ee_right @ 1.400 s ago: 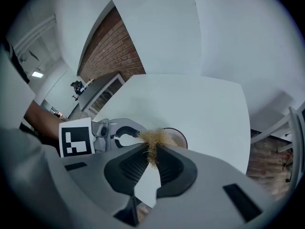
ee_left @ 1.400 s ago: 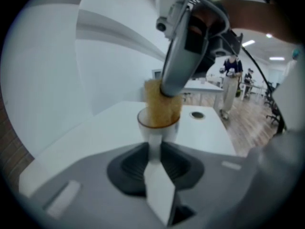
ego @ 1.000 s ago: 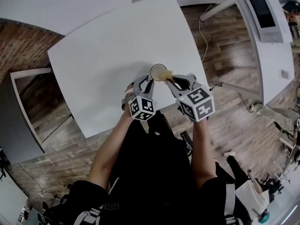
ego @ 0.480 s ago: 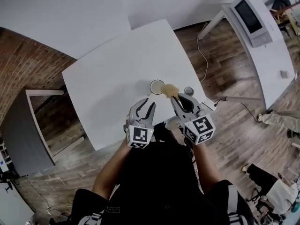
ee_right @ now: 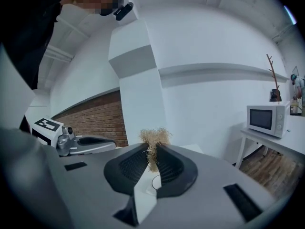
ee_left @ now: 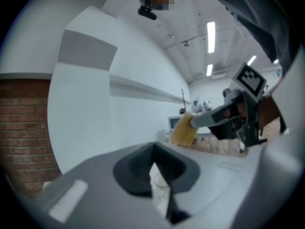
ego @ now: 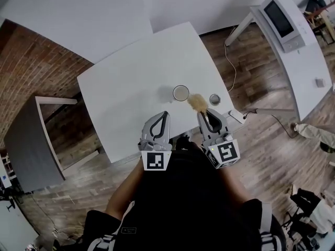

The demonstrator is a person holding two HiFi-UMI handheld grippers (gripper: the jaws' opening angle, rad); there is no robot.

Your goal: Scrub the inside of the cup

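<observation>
Cup [ego: 180, 93] first: where did it lie from the jaws?

- Upright on the white table [ego: 125, 82], mouth up, so its long axis ran straight toward the head camera. It sat at about 1 o'clock from the left gripper [ego: 164, 115] and about 10 o'clock from the right gripper [ego: 203, 114]. Neither touched it.

- Which one was nearer?

- The right one, in the head view, because of its load. The tan fibre scrubber [ego: 197, 102] stuck out past its tips, near the rim's 4 o'clock edge. I judged that it hung above the table and was not in the glass.

- And the jaws?

- The right jaws were clamped on the scrubber, with the tuft pinched between the ribbed pads [ee_right: 133, 163]. The left jaws had just been closing and stood together on nothing. In the left gripper view the cup showed only beyond them, low at 6 o'clock.

- So what did the next move call for?

- As a judgement, the scrubber had to travel toward 10 o'clock and then down along that upright axis. The left jaws would have to open to steady the glass.

- Any writing?

- None that could be read. The marker cubes [ego: 155, 161] carried black-and-white squares and no letters. The microwave [ego: 280, 14], far off at 2 o'clock, showed no legible brand. A small round grey container [ego: 214, 99] at the cup's 3 o'clock bore no label I could make out.
</observation>
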